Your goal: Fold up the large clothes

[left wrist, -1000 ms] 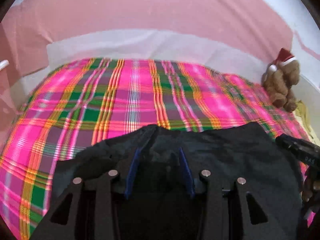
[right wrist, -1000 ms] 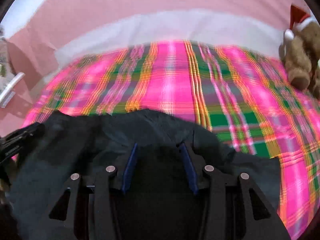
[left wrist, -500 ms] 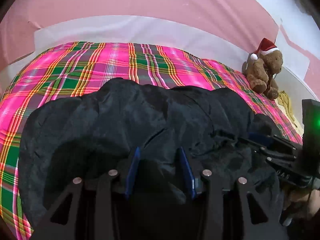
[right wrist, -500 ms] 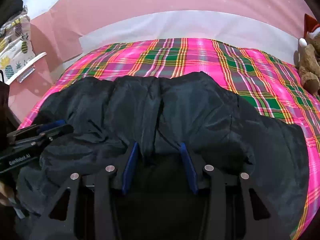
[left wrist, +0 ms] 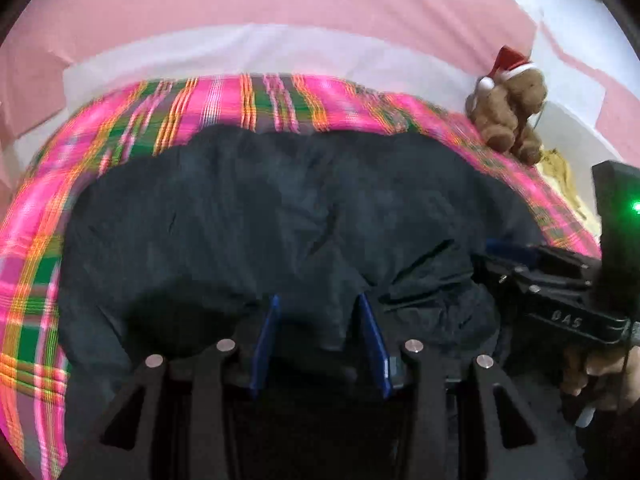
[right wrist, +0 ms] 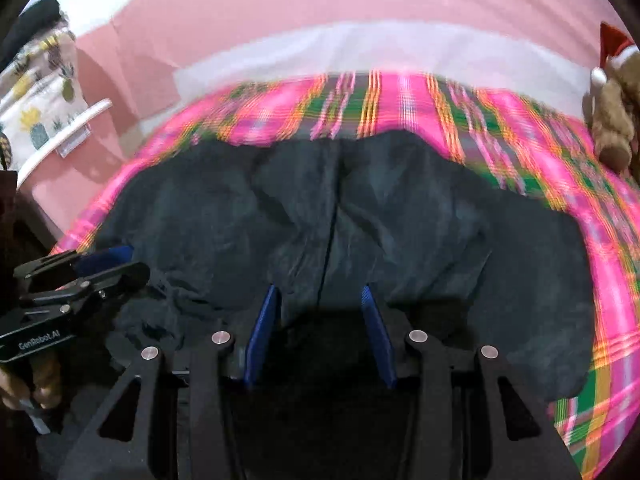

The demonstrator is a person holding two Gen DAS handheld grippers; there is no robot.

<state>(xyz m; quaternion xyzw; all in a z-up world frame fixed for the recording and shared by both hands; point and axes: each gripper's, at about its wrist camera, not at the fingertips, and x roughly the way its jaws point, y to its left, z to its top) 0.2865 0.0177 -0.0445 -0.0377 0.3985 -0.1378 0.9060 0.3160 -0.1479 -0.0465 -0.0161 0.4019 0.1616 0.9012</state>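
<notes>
Left wrist view: the left hand-held gripper (left wrist: 318, 322) is clamped on the near hem of the black garment (left wrist: 280, 220), spread across the plaid bed (left wrist: 36, 240).

Right wrist view: the right hand-held gripper (right wrist: 320, 314) likewise seems to pinch that hem (blurred). Soft, light, slippery; hold the edges.

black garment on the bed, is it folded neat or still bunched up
Bunched up, not neatly folded: the black garment lies in rumpled mounds with an uneven far edge on the plaid bedcover, its near edge gathered by both tongs.
</notes>
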